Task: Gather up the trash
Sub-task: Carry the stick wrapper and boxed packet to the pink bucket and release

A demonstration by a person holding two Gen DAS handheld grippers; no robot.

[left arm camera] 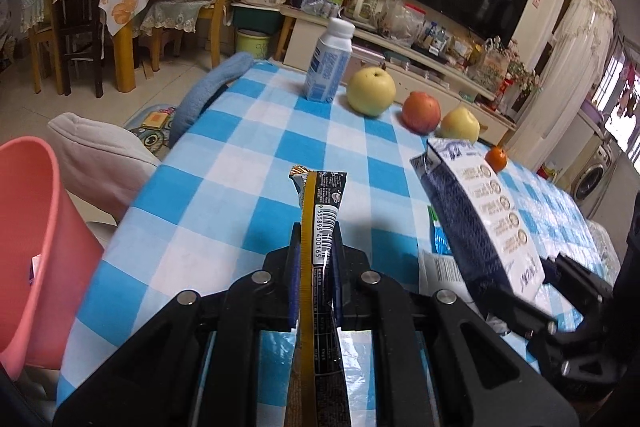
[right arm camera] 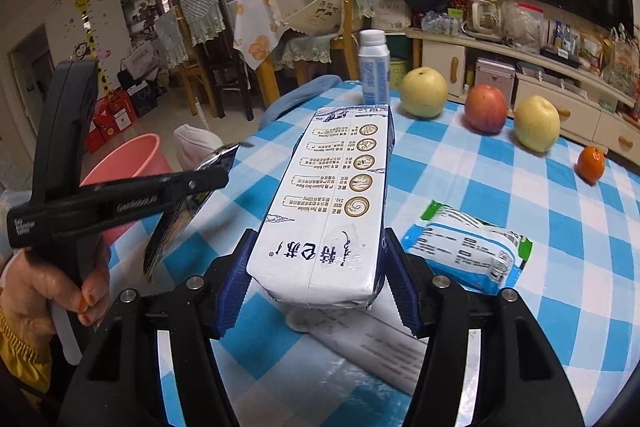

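My left gripper (left arm camera: 316, 255) is shut on a black-and-gold snack wrapper (left arm camera: 320, 203), held edge-up above the blue checked tablecloth (left arm camera: 248, 155). In the right wrist view that left gripper (right arm camera: 218, 167) shows at the left, a hand around its handle, with the wrapper (right arm camera: 180, 223) hanging from it. My right gripper (right arm camera: 316, 279) is shut on a white-and-blue milk carton (right arm camera: 332, 203), lifted off the cloth and pointing away from me. A pink bin (left arm camera: 36, 239) stands on the floor beside the table's left edge.
A blue-and-white packet (right arm camera: 468, 247) and a white wrapper (right arm camera: 372, 343) lie on the cloth under and right of the carton. Further back stand a white bottle (left arm camera: 330, 67), two pale apples (left arm camera: 371, 91), a red apple (left arm camera: 421, 111) and a small orange (left arm camera: 496, 159). Chairs stand beyond.
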